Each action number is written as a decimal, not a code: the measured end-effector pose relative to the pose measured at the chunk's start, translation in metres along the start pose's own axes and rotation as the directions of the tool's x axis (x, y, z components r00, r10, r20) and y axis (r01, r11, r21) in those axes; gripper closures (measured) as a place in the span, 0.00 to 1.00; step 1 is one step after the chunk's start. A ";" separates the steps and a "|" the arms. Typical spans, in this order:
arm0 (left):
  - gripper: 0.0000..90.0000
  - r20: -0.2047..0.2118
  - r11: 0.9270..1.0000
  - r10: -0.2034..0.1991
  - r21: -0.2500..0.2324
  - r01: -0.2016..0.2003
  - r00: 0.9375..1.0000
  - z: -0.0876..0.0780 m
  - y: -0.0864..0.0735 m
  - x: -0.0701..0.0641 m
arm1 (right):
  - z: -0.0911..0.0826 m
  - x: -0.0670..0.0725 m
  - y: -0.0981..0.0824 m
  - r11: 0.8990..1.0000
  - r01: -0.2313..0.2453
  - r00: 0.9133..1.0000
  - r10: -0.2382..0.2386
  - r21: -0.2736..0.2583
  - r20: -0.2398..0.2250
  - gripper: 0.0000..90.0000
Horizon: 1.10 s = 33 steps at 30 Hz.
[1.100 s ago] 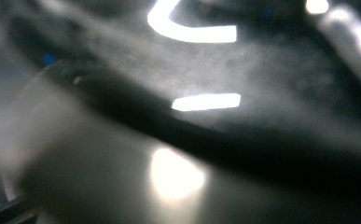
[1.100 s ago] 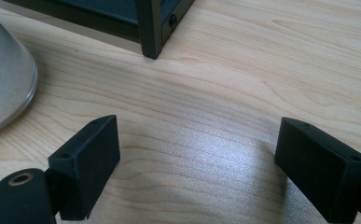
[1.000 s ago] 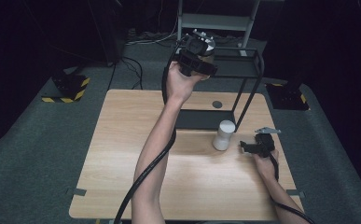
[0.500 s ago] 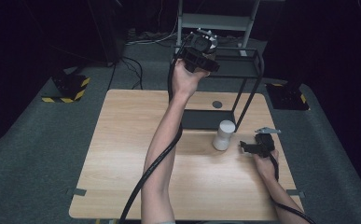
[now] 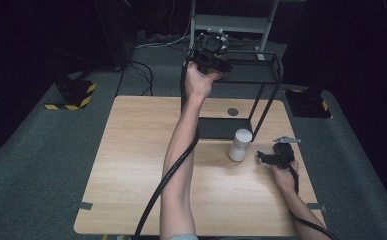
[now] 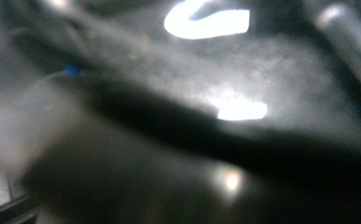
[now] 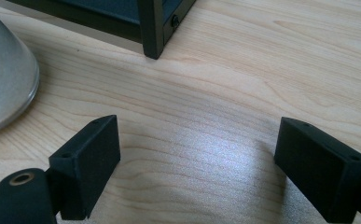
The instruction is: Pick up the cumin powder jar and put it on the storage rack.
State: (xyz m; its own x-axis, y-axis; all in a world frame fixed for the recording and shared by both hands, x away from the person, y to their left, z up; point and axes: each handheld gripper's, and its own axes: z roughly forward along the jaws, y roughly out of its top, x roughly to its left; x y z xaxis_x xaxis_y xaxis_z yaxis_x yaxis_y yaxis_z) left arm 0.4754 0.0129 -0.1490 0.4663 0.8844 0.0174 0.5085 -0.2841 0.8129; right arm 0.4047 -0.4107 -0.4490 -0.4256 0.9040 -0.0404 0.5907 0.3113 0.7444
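The left tool was raised above the far edge of the counter, at the top shelf of the black wire rack standing on the counter's far right part. Its jaws were closed as tight as they go, but what, if anything, they pinched could not be told: the left gripper view was a dark blur with bright glints, and from above the hand hid the tips. The right tool rested low over the counter near the right edge, jaws spread wide with bare wood between them, holding nothing. The white cylinder stood upright on the counter just in front of the rack's base, just beside the right tool but apart from it; its grey flank showed at the left of the right gripper view. The step in hand looked like work at the rack's upper shelf, with the cylinder waiting. The next move would likely call for the right tool to slide sideways until its jaws bracket the cylinder, then close squarely on its sides without tipping it.
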 end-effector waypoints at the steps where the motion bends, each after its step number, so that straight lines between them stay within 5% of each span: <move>1: 0.34 0.000 1.000 -0.002 0.001 0.002 1.000 0.001 0.000 0.001 | 0.000 0.000 0.000 1.000 0.000 1.000 0.000 0.000 0.000 0.15; 18: 0.34 0.022 1.000 -0.005 -0.026 0.006 1.000 0.008 -0.006 0.005 | 0.000 0.000 0.000 1.000 -0.001 1.000 0.001 0.001 0.000 0.15; 22: 0.22 0.034 0.999 -0.016 -0.043 0.018 0.999 0.007 -0.010 0.006 | 0.000 0.000 0.000 1.000 -0.003 1.000 0.003 0.001 -0.001 0.15; 26: 0.11 0.032 0.998 -0.012 -0.067 0.014 0.999 0.000 -0.015 0.005 | 0.000 0.000 0.000 1.000 -0.003 1.000 0.003 0.001 0.000 0.15; 33: 0.07 -0.012 0.992 0.017 -0.122 -0.018 1.000 -0.030 -0.033 -0.005 | 0.000 0.000 0.000 1.000 -0.004 1.000 0.004 0.001 0.000 0.15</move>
State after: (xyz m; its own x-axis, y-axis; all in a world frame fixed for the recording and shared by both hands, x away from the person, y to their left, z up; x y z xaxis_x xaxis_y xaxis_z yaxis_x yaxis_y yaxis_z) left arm 0.4351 0.0290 -0.1586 0.4660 0.8840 0.0381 0.4074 -0.2526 0.8776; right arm 0.4050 -0.4107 -0.4489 -0.4232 0.9053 -0.0375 0.5930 0.3080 0.7440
